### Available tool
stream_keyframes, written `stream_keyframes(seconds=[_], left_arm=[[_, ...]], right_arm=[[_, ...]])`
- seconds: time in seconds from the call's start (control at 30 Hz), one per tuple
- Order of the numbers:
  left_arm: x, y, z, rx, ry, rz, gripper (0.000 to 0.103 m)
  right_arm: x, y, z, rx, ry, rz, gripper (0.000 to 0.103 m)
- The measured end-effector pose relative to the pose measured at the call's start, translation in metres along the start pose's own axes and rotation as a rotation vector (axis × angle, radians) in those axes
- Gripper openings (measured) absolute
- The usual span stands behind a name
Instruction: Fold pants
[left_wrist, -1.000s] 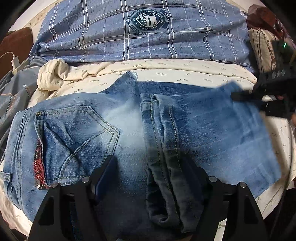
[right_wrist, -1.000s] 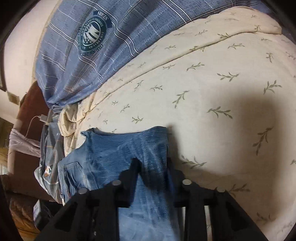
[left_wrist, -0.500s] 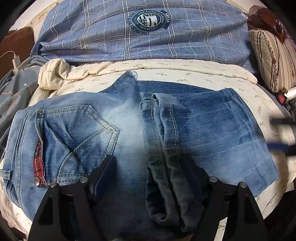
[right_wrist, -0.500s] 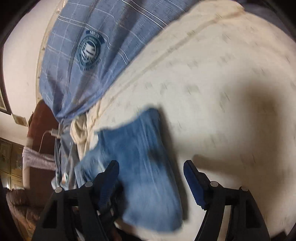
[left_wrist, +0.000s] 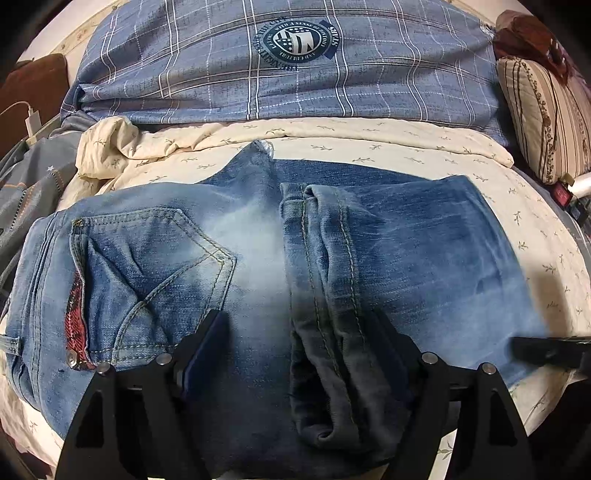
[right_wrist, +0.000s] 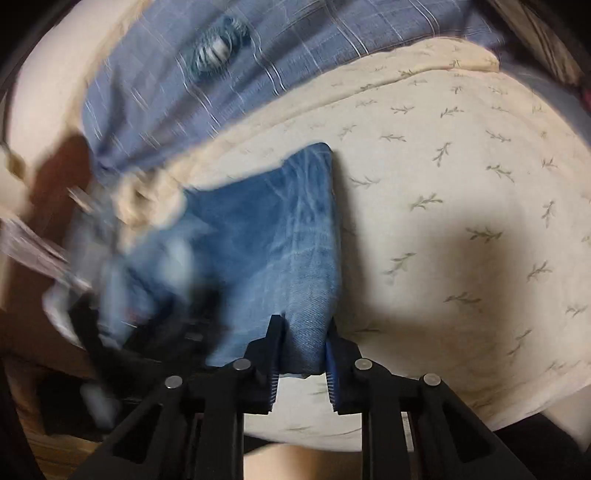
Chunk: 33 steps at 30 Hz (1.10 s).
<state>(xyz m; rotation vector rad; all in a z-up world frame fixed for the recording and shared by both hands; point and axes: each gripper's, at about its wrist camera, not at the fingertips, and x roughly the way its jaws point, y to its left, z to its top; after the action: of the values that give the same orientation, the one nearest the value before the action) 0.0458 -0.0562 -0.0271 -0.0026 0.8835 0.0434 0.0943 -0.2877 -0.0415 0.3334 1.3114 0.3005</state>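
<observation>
We're holding the left gripper (left_wrist: 295, 354) wide open, its two fingers straddling the folded jeans (left_wrist: 424, 258) low in the left wrist frame, one finger (left_wrist: 207, 347) resting on the pale denim by the back pocket (left_wrist: 147, 258), the other mostly hidden behind the dark rolled hem (left_wrist: 325, 332) in the middle. Over on the right side we're pinching: the right gripper (right_wrist: 301, 354) is sitting narrow at bottom centre of its frame, clamped on the near corner of the jeans (right_wrist: 280, 240), with the blue pads touching the cloth on both sides.

The jeans are lying folded on the cream sheet (left_wrist: 369, 151) with the little sprig print, filling the middle of the left view; in the right view they're running up and left from the fingers, and the left half of that frame is too blurred to read. A black bit of the right gripper is poking in at the right edge of the left view, just beside the jeans' corner.

Further out, a blue plaid duvet (left_wrist: 369, 85) with a round crest is sitting across the top, and a striped pillow (left_wrist: 539, 118) is in the upper right.
</observation>
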Motion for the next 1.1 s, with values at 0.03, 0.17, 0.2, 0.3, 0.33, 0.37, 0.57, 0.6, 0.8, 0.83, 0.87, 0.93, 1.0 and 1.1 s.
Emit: stream_keyframes(seconds=[0.03,0.17,0.2,0.3,0.33,0.37,0.57,0.6,0.8,0.83,0.87,0.93,1.0,1.1], left_arm=[[0.0,0.0,0.0,0.002,-0.004,-0.001,0.08],[-0.001,0.001,0.0,0.003,-0.001,-0.007,0.08],[-0.001,0.001,-0.001,0.002,-0.001,-0.006,0.08],[0.0,0.0,-0.001,0.002,0.0,-0.003,0.081],[0.0,0.001,0.0,0.002,0.0,-0.004,0.081],[0.0,0.001,-0.001,0.002,0.0,-0.003,0.081],[0.0,0.001,-0.001,0.005,-0.005,-0.005,0.081],[0.0,0.001,-0.001,0.008,-0.006,-0.006,0.081],[0.0,0.002,-0.001,0.013,-0.003,-0.018,0.082],[0.0,0.001,-0.001,0.013,-0.002,-0.016,0.082],[0.0,0.001,-0.001,0.013,0.0,-0.015,0.082],[0.0,0.001,0.0,0.006,0.003,-0.013,0.082],[0.001,0.002,0.0,0.006,0.004,-0.013,0.084],[0.002,0.002,-0.001,0.007,0.001,-0.019,0.085]], right_arm=[[0.004,-0.008,0.0,0.026,-0.004,0.031,0.026],[-0.02,-0.015,0.008,0.066,-0.021,0.095,0.059],[-0.026,-0.014,0.01,0.065,-0.044,0.104,0.062],[-0.048,-0.009,0.025,0.077,-0.133,0.154,0.062],[-0.052,-0.003,0.032,0.078,-0.155,0.191,0.062],[-0.052,0.003,0.038,0.071,-0.154,0.233,0.062],[-0.007,0.022,0.086,0.081,-0.077,0.43,0.062],[0.004,0.023,0.095,0.096,-0.058,0.456,0.062],[0.053,0.009,0.122,0.21,-0.031,0.42,0.063],[0.048,0.012,0.122,0.199,-0.026,0.425,0.064],[0.041,0.018,0.12,0.183,-0.036,0.441,0.064],[0.032,0.034,0.119,0.148,-0.048,0.491,0.064],[0.038,0.051,0.121,0.114,-0.025,0.523,0.068],[0.083,0.063,0.125,0.081,0.059,0.429,0.07]])
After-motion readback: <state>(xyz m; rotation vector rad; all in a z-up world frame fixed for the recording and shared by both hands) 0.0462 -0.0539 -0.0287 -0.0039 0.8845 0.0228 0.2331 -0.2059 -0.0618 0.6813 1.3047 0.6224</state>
